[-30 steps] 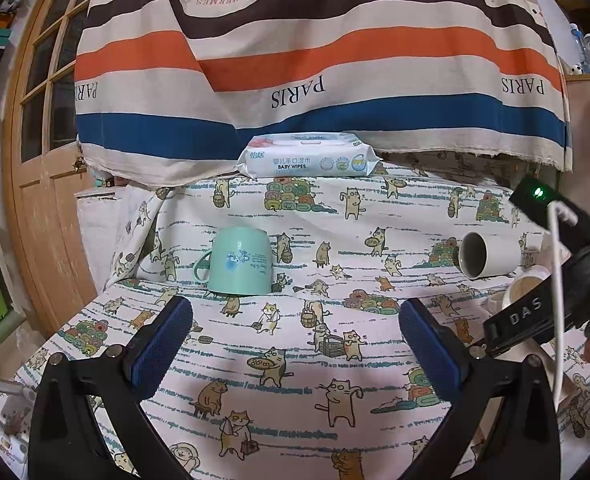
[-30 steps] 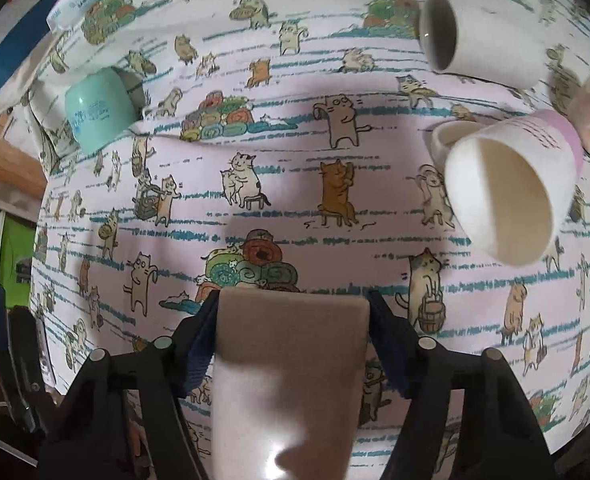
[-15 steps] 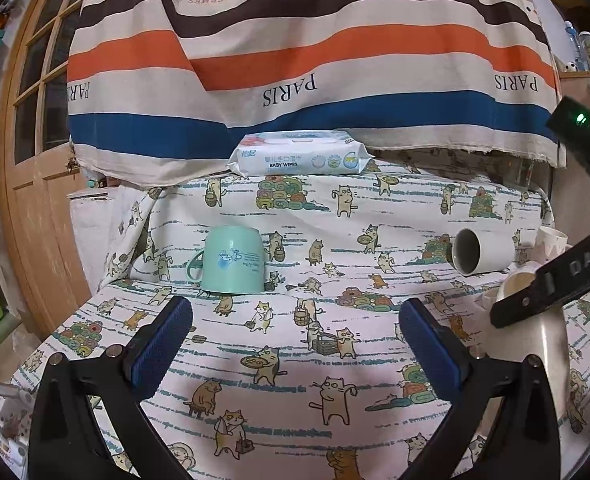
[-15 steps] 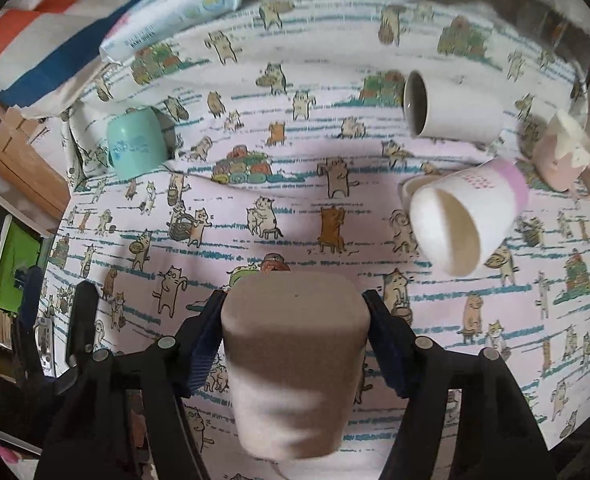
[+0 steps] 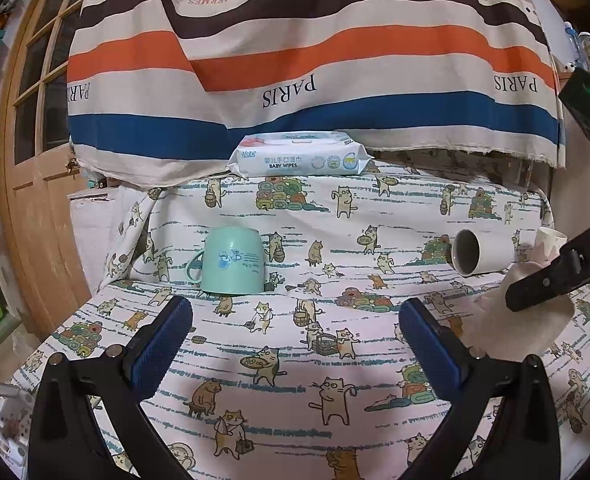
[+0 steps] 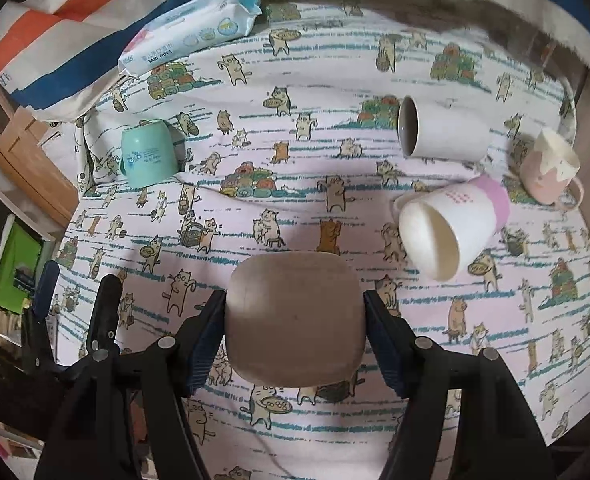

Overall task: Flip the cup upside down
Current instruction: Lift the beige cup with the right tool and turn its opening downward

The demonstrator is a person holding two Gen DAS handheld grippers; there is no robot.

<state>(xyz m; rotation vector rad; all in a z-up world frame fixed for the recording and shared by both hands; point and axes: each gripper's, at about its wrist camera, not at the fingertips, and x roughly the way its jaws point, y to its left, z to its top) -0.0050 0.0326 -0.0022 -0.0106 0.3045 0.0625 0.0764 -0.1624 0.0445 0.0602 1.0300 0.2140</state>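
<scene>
My right gripper is shut on a beige cup, its flat bottom facing the camera, held above the cat-print cloth. The same cup shows in the left wrist view at the right, under the right gripper's black body. My left gripper is open and empty, low over the cloth, facing a mint green mug that stands upside down. The mint mug also shows in the right wrist view.
A white mug lies on its side at the back right. A white and purple cup lies tipped beside it. A pink and white cup stands at the far right. A baby wipes pack lies at the back under a striped cloth.
My right gripper has risen and tilted with the beige cup, so its bottom now faces the camera. The left gripper has barely moved and stays open.
</scene>
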